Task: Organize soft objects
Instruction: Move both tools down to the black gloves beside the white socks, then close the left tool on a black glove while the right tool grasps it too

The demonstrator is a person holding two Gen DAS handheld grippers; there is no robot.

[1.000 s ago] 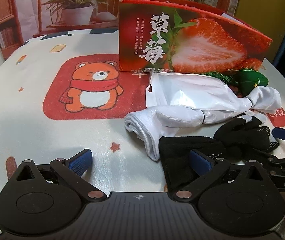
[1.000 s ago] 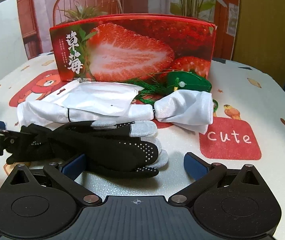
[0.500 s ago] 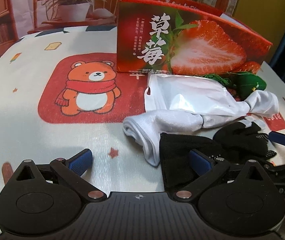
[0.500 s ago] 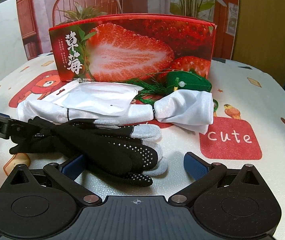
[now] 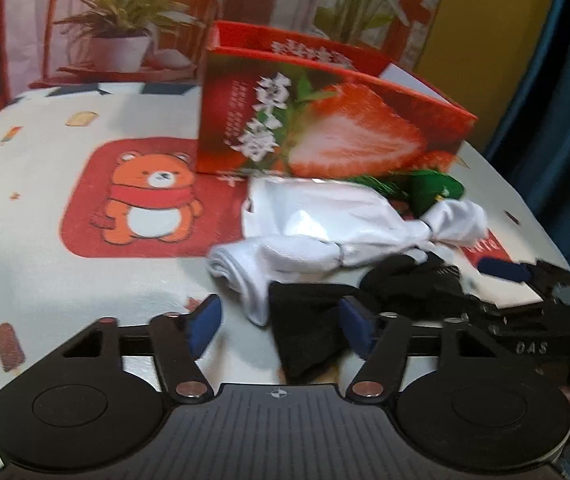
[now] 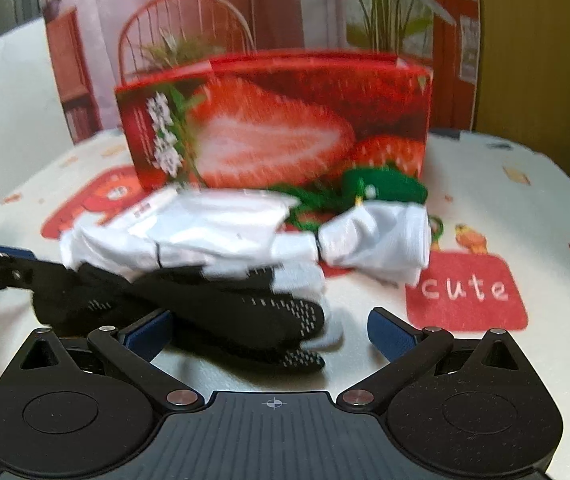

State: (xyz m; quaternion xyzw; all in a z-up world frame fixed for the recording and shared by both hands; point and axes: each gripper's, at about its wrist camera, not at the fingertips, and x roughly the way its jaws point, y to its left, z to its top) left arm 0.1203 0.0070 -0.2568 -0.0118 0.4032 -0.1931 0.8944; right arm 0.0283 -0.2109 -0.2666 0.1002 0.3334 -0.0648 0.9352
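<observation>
My left tongs (image 5: 281, 326) have just been closing around the cuff end of the black gloves (image 5: 309, 320), though the pads don't press it yet. I take the cuff because it bunches easily. My right tongs (image 6: 271, 330) stay spread over the fingertips. The gloves lie near the surface's front edge, before the strawberry box (image 6: 277, 124) where I judge they belong.

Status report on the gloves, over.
Left gripper jaws just closing, cuff of black gloves between, not pinched. Right gripper open over glove fingers. White socks touch gloves.
</observation>
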